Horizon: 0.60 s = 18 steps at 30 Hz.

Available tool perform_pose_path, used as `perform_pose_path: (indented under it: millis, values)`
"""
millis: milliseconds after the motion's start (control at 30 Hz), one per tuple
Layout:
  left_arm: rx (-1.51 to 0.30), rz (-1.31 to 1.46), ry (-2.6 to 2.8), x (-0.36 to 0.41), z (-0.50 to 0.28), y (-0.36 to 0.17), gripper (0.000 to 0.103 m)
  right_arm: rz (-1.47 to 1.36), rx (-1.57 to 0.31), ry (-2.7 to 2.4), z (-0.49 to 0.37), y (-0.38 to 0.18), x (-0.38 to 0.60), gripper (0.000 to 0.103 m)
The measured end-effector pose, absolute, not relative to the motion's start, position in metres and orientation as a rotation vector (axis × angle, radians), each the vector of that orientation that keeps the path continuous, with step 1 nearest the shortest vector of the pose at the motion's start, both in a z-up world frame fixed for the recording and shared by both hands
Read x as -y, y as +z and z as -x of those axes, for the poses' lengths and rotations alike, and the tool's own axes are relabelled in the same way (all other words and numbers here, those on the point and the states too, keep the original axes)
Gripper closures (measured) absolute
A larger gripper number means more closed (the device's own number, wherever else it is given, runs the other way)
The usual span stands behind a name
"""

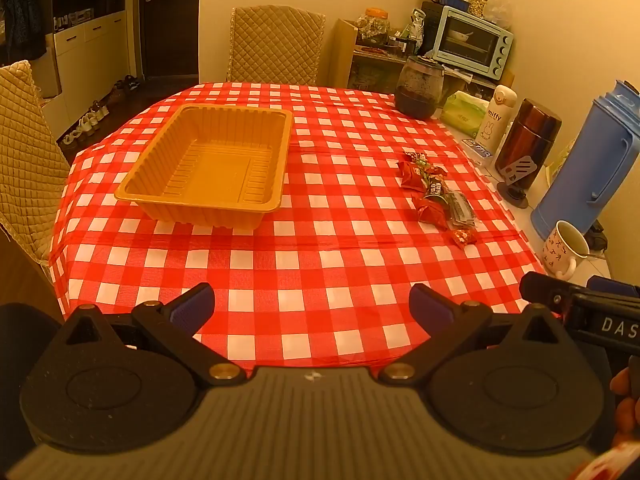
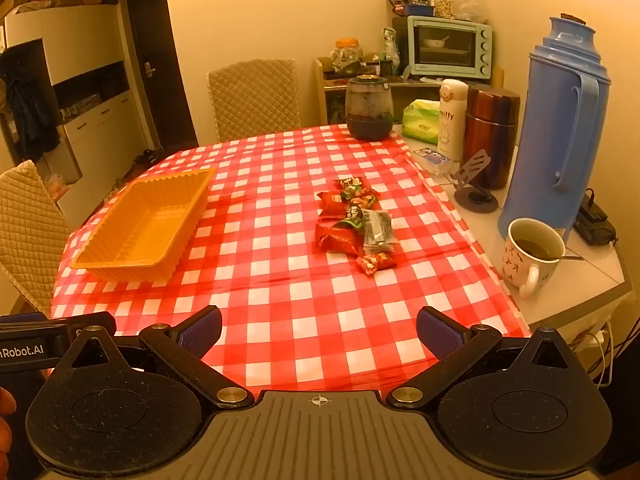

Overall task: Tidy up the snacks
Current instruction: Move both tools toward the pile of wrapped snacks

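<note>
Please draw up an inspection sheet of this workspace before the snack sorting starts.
Surface: table under a red-and-white checked plastic cloth; bare white edge at the right.
Job's things: ribbed orange plastic tray, empty; pile of wrapped snacks loose on the cloth, apart from the tray.
Clutter: white patterned mug with drink and spoon, tall blue thermos, brown metal canister, white bottle, green tissue pack, dark glass jar.
Grippers: left gripper and right gripper both open, empty, near the table's front edge.
Cables: black adapter behind the thermos; white cable below the table edge.
Surroundings: quilted beige chairs, blue toaster oven on a shelf.
</note>
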<state>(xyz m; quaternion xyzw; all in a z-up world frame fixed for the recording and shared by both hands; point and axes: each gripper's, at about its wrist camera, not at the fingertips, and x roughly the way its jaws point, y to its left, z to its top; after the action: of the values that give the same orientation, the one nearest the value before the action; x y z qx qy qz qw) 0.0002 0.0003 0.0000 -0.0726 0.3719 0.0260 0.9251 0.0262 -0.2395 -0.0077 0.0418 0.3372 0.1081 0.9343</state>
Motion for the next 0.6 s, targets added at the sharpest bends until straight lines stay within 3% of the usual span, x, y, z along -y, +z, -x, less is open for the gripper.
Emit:
perform_pose_path:
  millis: [600]
  values:
    - [-0.767,0.172,0.031,0.005,-0.045,-0.007,0.0,-0.135,-0.648,0.15,-0.06,-0.009,0.276,0.0]
